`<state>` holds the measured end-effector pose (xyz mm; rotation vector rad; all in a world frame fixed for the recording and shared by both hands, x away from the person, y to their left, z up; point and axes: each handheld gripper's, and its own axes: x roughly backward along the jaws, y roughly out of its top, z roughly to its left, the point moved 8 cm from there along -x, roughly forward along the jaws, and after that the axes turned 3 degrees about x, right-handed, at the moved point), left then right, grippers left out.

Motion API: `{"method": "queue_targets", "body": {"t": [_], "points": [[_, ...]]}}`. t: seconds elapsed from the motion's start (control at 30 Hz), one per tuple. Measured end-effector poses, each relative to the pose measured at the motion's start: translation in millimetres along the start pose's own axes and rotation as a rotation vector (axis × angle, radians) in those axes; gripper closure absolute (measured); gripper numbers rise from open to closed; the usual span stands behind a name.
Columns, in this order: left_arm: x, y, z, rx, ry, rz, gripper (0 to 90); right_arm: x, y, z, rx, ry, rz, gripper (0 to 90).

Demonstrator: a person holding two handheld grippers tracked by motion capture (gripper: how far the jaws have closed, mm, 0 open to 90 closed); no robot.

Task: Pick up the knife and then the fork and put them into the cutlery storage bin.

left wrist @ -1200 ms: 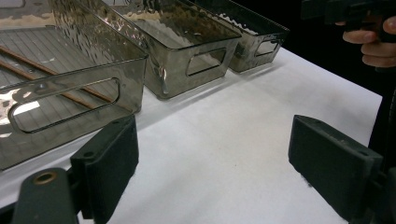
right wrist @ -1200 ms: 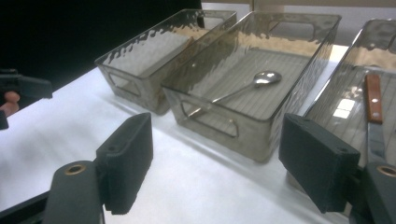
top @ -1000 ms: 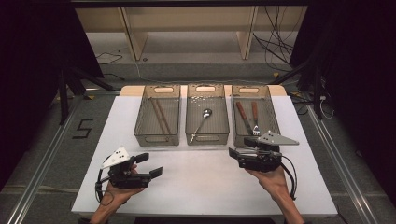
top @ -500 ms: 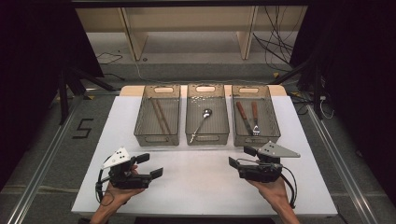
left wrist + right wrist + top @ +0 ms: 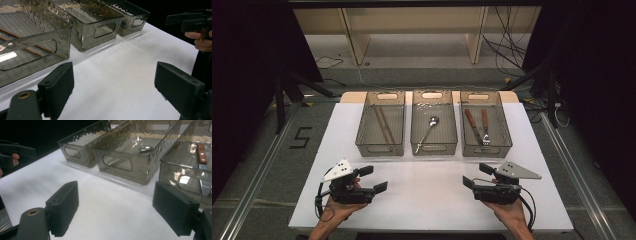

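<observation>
Three smoky clear bins stand side by side at the back of the white table (image 5: 427, 205). Two brown chopsticks (image 5: 383, 124) lie in the left bin (image 5: 380, 148). A metal spoon (image 5: 428, 131) is in the middle bin (image 5: 434, 150). A wooden-handled knife (image 5: 472, 125) and fork (image 5: 485, 127) lie in the right bin (image 5: 487, 151). My left gripper (image 5: 373, 178) is held low over the table's front left, open and empty (image 5: 117, 85). My right gripper (image 5: 477, 175) hovers at the front right, also open and empty (image 5: 118, 207). Both point toward the table's middle.
Bare white tabletop lies between the grippers and the bins. Dark floor with rails runs along both sides, and a "5" mark (image 5: 301, 137) is on the floor at left. Cables (image 5: 507, 50) and shelf legs are beyond the table's far edge.
My right gripper has drawn back from in front of the right bin toward the table's front edge. The left gripper has stayed almost still. Both remain open.
</observation>
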<state>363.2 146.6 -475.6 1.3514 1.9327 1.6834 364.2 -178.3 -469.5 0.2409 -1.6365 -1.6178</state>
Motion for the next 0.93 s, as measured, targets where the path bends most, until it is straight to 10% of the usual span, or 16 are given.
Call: {"method": "queue_targets", "body": {"t": [0.93], "points": [[-1.2,-1.0,0.3,-0.004,-0.001,0.007,15.6,5.1,-4.0,-0.9,0.016,-0.025,-0.005,20.7]]}}
